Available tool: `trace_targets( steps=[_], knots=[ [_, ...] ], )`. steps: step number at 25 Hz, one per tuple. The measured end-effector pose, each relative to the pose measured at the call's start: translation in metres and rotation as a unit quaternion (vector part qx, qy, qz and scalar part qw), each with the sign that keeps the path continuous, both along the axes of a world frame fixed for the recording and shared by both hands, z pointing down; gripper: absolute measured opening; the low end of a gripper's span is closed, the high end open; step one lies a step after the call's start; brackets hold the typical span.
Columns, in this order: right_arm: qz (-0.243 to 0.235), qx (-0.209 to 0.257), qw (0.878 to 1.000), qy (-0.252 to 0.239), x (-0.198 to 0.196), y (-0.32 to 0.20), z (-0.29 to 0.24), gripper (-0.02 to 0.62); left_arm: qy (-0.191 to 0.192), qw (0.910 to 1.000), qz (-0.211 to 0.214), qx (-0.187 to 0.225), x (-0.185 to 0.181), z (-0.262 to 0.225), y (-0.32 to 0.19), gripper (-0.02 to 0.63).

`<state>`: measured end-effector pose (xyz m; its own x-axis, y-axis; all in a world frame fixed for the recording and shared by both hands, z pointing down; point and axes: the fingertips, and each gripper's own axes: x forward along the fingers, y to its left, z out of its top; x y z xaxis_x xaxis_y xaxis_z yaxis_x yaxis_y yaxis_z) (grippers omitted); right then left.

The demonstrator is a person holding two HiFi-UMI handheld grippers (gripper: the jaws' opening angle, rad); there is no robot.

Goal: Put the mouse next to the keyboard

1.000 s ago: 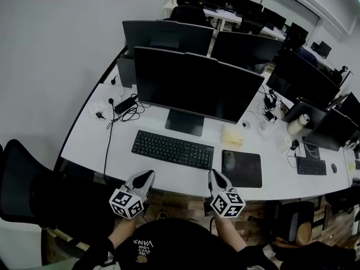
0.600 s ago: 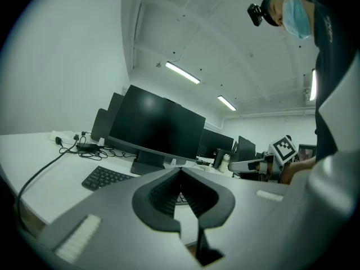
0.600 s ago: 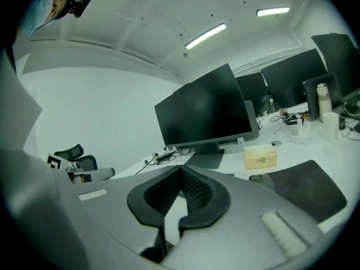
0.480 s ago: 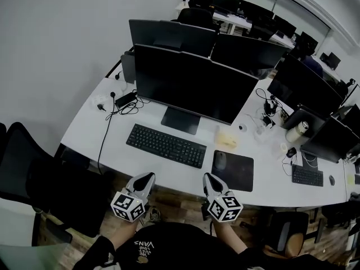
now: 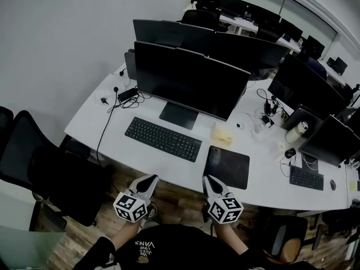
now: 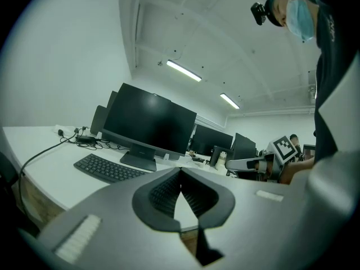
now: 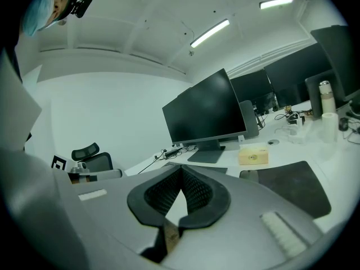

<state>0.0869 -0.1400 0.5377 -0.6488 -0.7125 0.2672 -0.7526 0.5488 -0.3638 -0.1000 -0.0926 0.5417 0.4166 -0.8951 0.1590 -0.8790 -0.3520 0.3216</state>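
Note:
A black keyboard [image 5: 163,139] lies on the white desk [image 5: 95,120] in front of a big monitor [image 5: 185,77]. To its right is a dark mouse pad [image 5: 228,167]; the mouse shows only as a faint dark shape on the pad's left part [image 5: 214,158]. Both grippers hang off the desk's near edge, over the wooden floor. My left gripper [image 5: 149,180] is shut and holds nothing. My right gripper [image 5: 206,179] is likewise shut and empty, just short of the pad's near edge. The right gripper view shows the pad [image 7: 292,190] past the closed jaws.
A small yellowish box [image 5: 223,134] sits behind the pad. Cables and a power adapter [image 5: 126,94] lie at the desk's back left. A black office chair [image 5: 50,173] stands to the left. A bottle [image 5: 298,129] and a second keyboard [image 5: 306,179] are on the right.
The head view has drifted, so the desk sits higher and further left in the picture. Both grippers stay shut and low, a little further from the desk edge. Nothing on the desk moved.

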Motion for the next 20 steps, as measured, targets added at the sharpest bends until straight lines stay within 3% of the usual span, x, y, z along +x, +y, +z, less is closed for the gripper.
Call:
trace_targets(
  steps=[20],
  knots=[
    [-0.03,-0.01,0.999,0.008,0.039,0.049,0.017,0.005,0.003,0.9995,-0.03,-0.004,0.04,0.012,0.053,0.002]
  ],
)
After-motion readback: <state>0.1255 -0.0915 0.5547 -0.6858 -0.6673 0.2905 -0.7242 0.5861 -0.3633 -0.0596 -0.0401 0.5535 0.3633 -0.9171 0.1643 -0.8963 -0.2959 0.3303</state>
